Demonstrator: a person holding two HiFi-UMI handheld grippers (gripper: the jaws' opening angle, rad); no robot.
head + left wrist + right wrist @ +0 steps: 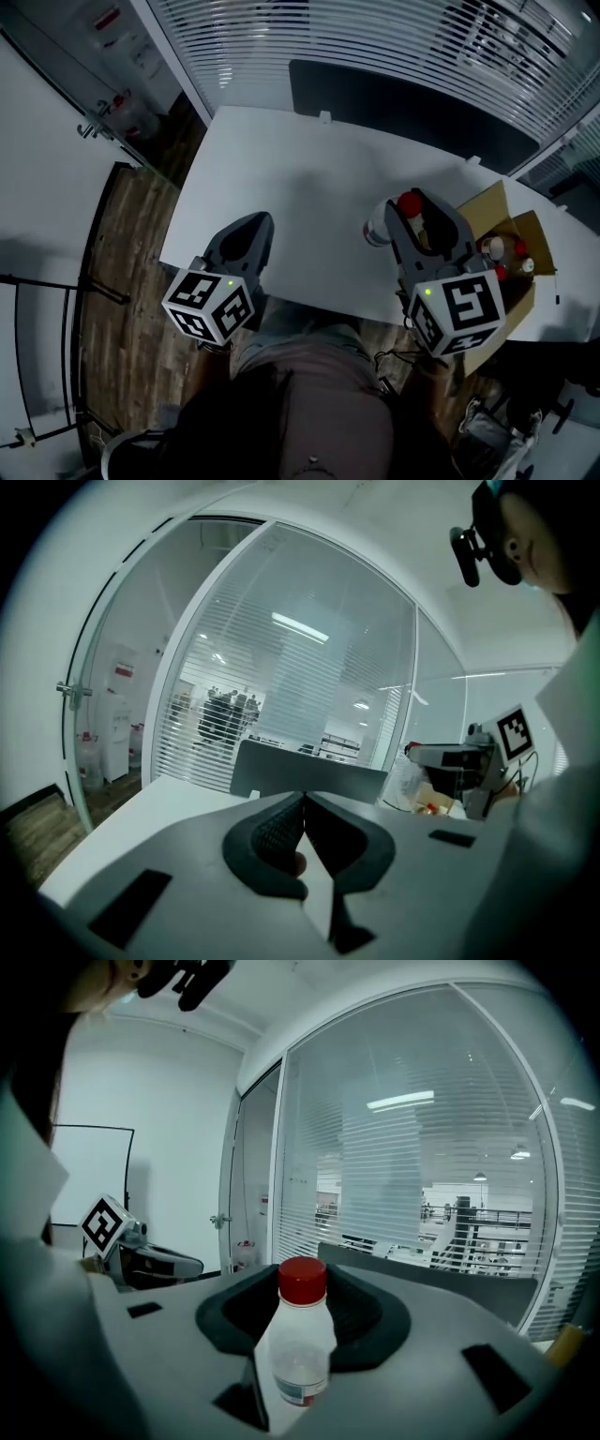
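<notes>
Left claw (259, 221), right claw (418, 201) grey; black-white marker cubes (208, 305); clothing (300, 398) seemingly dark

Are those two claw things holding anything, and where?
The right hand-held gripper grips the red-capped bottle by its upper body; the left hand-held gripper is shut and empty.

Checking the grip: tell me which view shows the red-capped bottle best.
The right gripper view: the bottle fills the middle, upright between the jaws of the right claw, cap and label plain. The head view shows only its cap and base past the claw. The left gripper view shows it small, far off.
</notes>
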